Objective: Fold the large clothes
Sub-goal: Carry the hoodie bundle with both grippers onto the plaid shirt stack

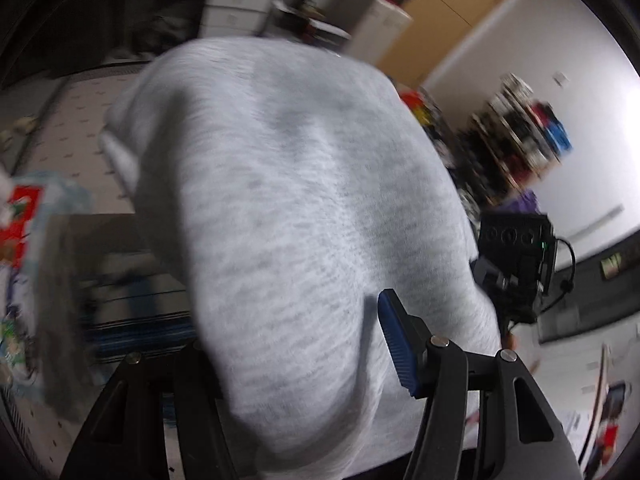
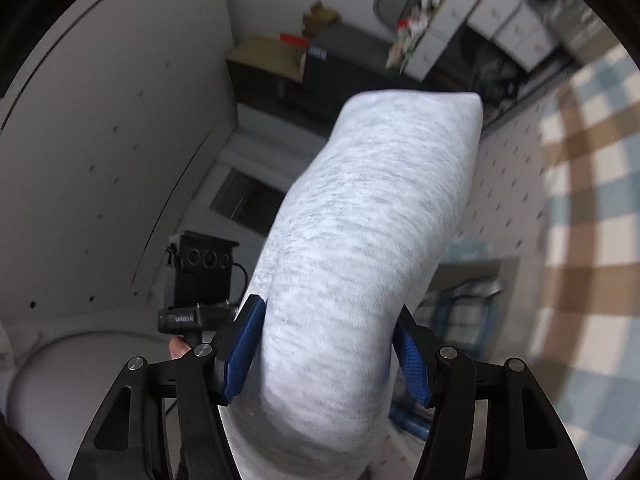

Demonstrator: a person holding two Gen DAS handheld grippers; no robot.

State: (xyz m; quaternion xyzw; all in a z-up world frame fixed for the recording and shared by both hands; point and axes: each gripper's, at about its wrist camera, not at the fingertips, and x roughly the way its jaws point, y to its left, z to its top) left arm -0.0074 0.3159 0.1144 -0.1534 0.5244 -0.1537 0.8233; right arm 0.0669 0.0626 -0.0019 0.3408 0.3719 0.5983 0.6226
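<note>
Both of your views are softly lit indoors, with no hard shadows. In the left wrist view, a bright glare washes out the wall far right of the left claw (image 1: 304,360). Motion blur smears the grey garment (image 1: 296,216) ahead of that claw, and the shelves beyond it are perhaps too streaked to read. The right claw (image 2: 328,356) stays sharper than the checked cloth (image 2: 580,184) to its right. Fisheye bending curves everything near the dark corners.
</note>
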